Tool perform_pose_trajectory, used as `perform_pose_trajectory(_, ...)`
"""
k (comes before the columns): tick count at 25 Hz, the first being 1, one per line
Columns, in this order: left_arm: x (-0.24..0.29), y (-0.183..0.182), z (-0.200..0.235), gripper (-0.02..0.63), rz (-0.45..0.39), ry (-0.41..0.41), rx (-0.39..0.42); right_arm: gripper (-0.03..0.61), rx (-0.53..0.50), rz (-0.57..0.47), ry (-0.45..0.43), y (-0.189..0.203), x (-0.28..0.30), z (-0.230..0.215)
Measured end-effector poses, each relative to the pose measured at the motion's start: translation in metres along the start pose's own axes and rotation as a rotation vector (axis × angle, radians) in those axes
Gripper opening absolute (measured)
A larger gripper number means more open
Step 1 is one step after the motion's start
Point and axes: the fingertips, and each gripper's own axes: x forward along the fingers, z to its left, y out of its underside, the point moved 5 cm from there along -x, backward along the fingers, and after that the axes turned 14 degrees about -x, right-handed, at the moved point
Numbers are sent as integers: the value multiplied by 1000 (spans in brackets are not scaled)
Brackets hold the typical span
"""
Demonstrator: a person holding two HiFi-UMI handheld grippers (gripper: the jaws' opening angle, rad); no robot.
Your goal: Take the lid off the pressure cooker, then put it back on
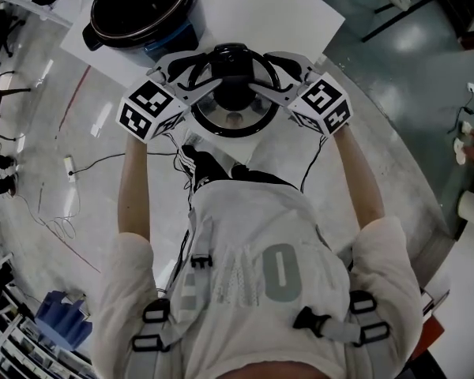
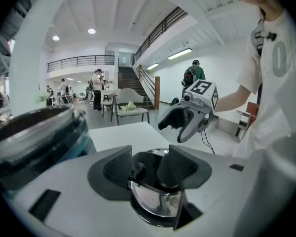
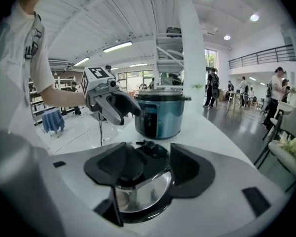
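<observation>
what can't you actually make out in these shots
- cooker: far side cut off by the head view's top edge; blurred and cropped at the left gripper view's left edge.
- lid: underside not shown in any view; the jaws cover where they meet its handle.

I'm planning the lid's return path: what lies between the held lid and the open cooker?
Nothing: only bare white table separates lid from cooker, shown in the right gripper view.
</observation>
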Motion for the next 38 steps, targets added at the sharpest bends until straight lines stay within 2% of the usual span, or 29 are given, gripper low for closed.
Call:
perform_pose_trajectory(4,-25,-54,3,235,-185,-132,14,273,-14,-110,189,-43,-26,-35)
perform_pose_trajectory(7,-51,-92,-2,235,-366,-265,23,255,5,-219,347,-77,-49,-54)
perform_pose_trajectory(9,-70,-111,-9,230,-502,-354,-1,256,11,-275,440,-96,-63,-59)
perform_pose_trajectory(12,-95,-125,-20,224,-661,-482,-53,256,18,-337,571,-117,-80,-57)
perform_pose_trajectory(15,-110,-123,-31,216,-739,-585,-78,248,40,-383,680,-128,-96,-49)
perform_pose_trajectory(20,-127,-109,-53,178,-810,-693,-47,217,65,-418,753,-126,-112,-30)
perform_pose_trajectory(24,-131,-97,-63,156,-810,-739,-35,190,102,-415,788,-112,-118,-19)
perform_pose_trajectory(38,-130,-79,-62,156,-805,-758,-54,189,125,-373,777,-96,-114,-3)
